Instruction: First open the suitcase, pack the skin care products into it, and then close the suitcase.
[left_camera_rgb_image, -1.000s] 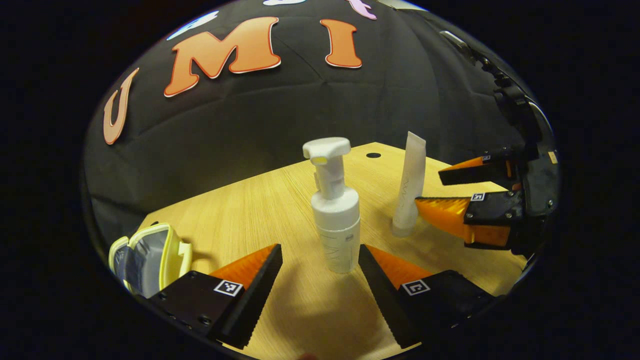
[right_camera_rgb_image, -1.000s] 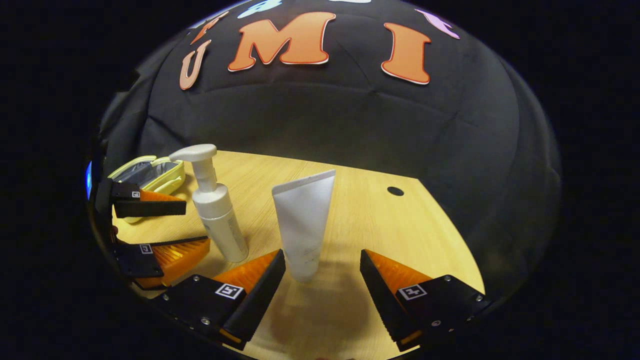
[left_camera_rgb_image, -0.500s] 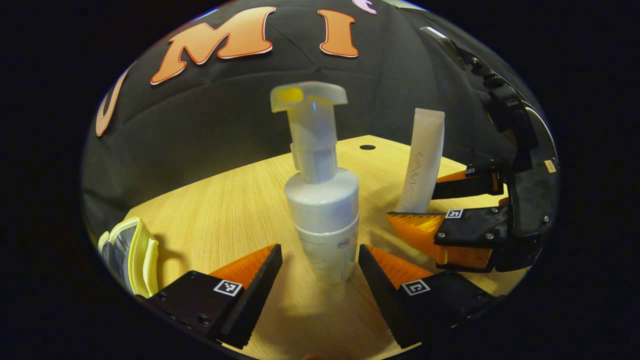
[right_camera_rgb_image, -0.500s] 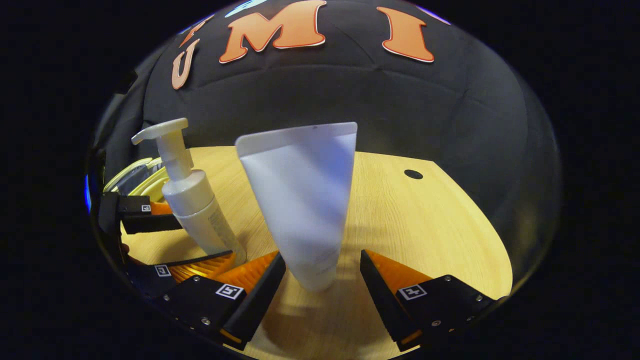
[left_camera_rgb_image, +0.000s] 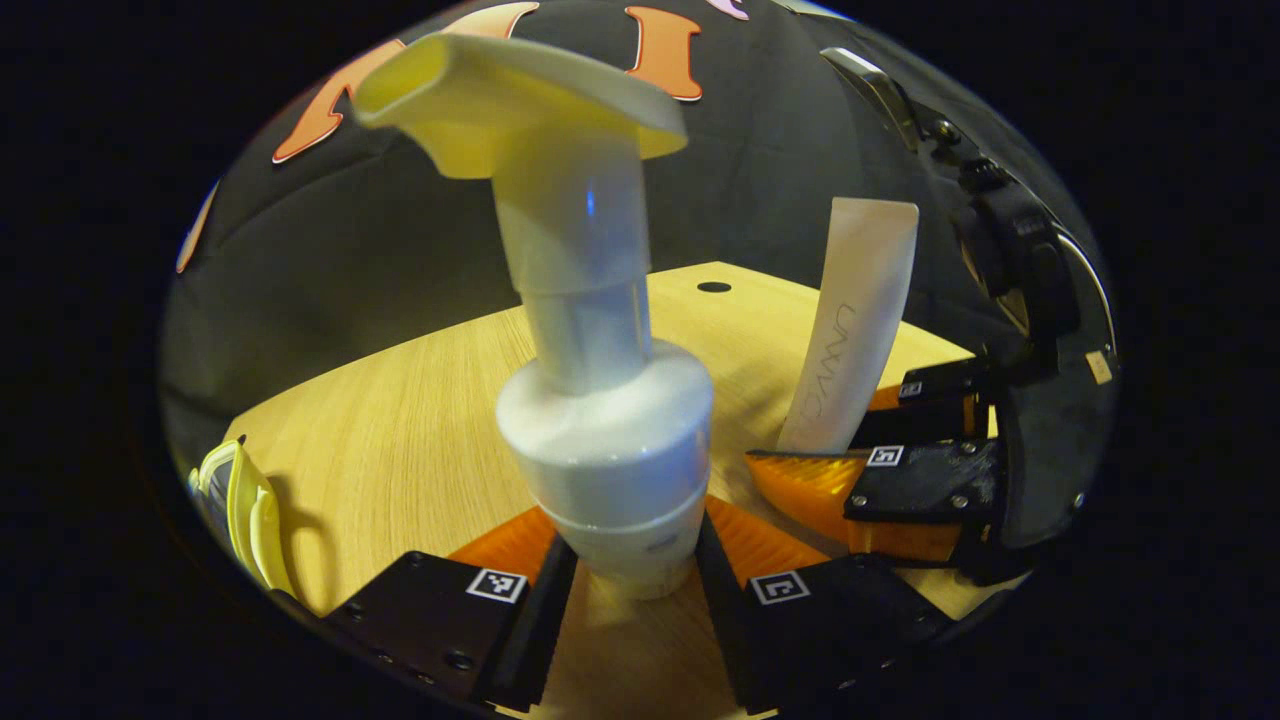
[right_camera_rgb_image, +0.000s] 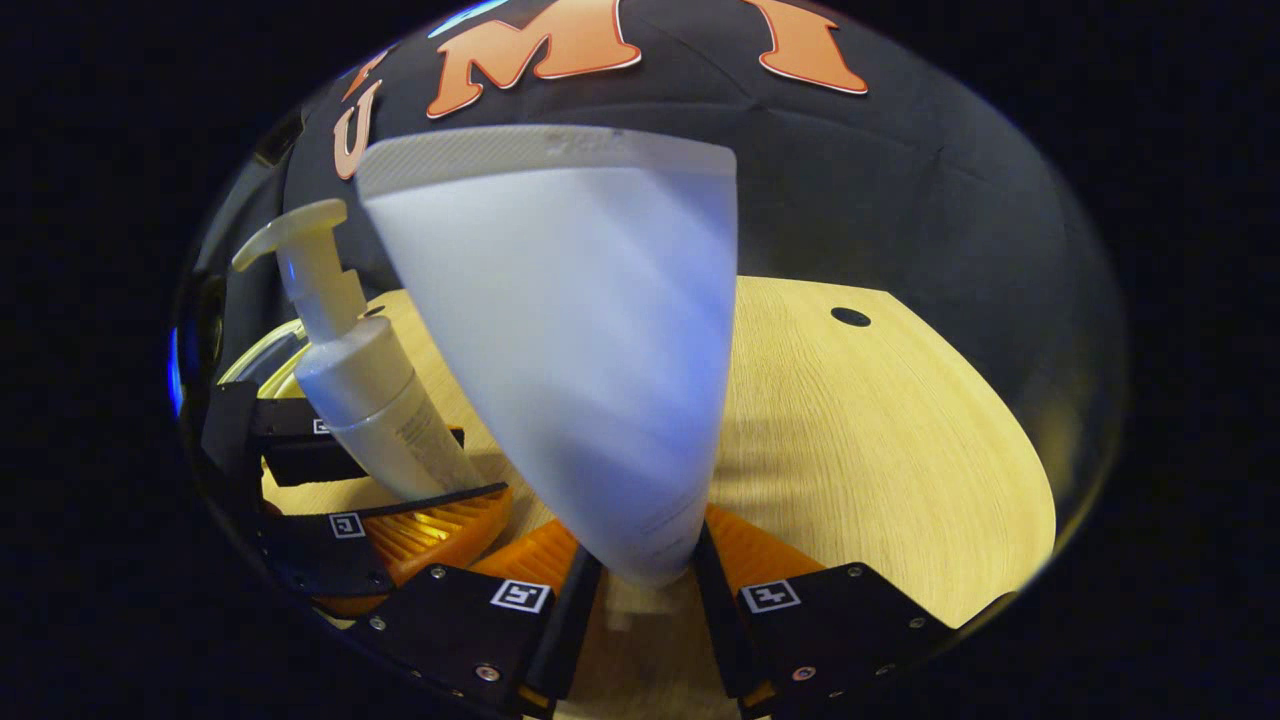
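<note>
A white pump bottle (left_camera_rgb_image: 600, 420) stands upright on the wooden table (left_camera_rgb_image: 400, 440), and my left gripper (left_camera_rgb_image: 632, 590) is shut on its lower body. A white tube (right_camera_rgb_image: 590, 380) stands cap down, with my right gripper (right_camera_rgb_image: 645, 590) shut on its lower end. In the left gripper view the tube (left_camera_rgb_image: 850, 340) rises from the right gripper (left_camera_rgb_image: 880, 470) at the right. The right gripper view has the pump bottle (right_camera_rgb_image: 365, 385) and the left gripper (right_camera_rgb_image: 370, 480) at the left. The small yellow-rimmed suitcase (left_camera_rgb_image: 240, 510) lies open at the far left.
The black cloth wall stands behind the table. A round cable hole (right_camera_rgb_image: 850, 317) sits near the table's far right corner. Part of the suitcase (right_camera_rgb_image: 260, 365) is visible behind the pump bottle in the right gripper view.
Both grippers moved forward around their items and closed: the left one on the pump bottle, the right one on the tube. Both items now look much larger in their views.
</note>
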